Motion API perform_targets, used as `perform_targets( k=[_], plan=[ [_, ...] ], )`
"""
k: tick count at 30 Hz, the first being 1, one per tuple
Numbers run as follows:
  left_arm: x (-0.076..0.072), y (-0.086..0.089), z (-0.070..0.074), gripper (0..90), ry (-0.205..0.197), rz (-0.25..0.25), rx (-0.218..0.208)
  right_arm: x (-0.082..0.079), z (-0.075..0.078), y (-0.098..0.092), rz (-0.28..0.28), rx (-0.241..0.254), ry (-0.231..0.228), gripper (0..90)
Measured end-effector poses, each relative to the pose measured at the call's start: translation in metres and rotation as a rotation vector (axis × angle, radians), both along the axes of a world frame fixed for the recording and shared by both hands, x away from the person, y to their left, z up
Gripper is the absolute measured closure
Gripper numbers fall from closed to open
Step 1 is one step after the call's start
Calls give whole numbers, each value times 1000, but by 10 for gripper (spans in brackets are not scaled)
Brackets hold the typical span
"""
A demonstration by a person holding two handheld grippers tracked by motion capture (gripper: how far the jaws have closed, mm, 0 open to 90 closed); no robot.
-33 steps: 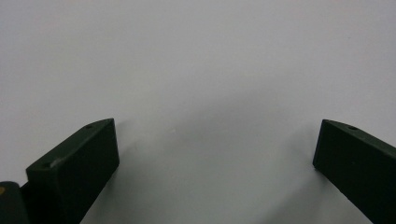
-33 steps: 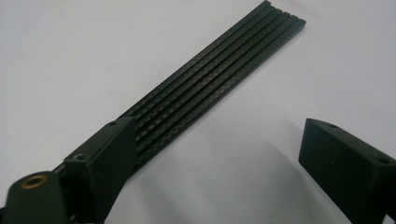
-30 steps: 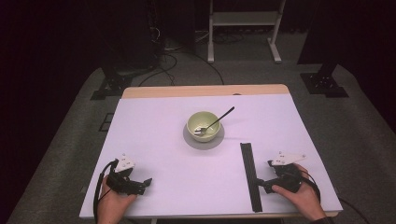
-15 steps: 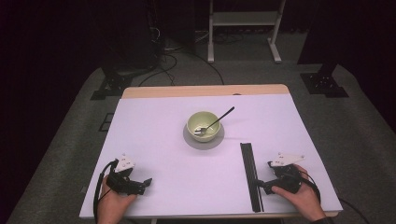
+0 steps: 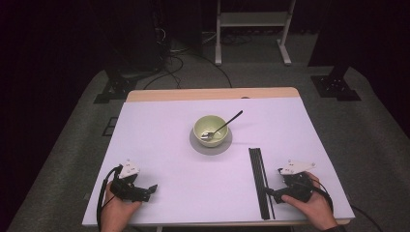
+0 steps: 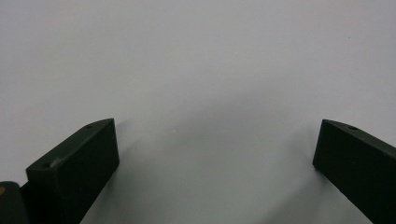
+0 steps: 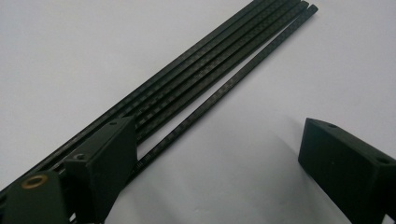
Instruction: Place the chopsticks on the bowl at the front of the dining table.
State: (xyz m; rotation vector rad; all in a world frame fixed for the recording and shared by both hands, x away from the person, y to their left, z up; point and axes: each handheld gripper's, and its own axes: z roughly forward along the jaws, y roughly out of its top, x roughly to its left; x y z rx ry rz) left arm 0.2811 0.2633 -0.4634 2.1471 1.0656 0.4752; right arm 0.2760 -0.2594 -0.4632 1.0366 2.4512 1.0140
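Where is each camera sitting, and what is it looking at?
High view: above the person's side, looking forward and down at the table, bowl, black rods; both hands and tools show.
Left gripper view: on the left tool, facing bare table; its open jaws show.
Right gripper view: on the right tool, facing the rods; its open jaws show.
Shared: the rods appear in high and right gripper views.

A pale green bowl (image 5: pixel 210 130) sits on a grey saucer (image 5: pixel 210 145) – a silver spoon (image 5: pixel 223 126) inside it – on a white tabletop (image 5: pixel 159 145) with a light wood edge. The black rods (image 7: pixel 205 79) carry a fine woven checker pattern. Both the left gripper (image 5: pixel 145 191) and the right gripper (image 5: pixel 270 193) are black, each topped with a pale grey plate.
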Motion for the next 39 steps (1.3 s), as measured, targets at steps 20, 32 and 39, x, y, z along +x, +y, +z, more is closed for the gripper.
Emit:
perform_targets(
  k=[20,32,39],
  plan=[
    [0,0,0,0,0,0,0,-29,2,-3,1,-12,14,101],
    [0,0,0,0,0,0,0,-33,1,-8,-15,-18,11,101],
    [0,0,0,0,0,0,0,-31,2,-16,-34,-18,14,102]
  ],
)
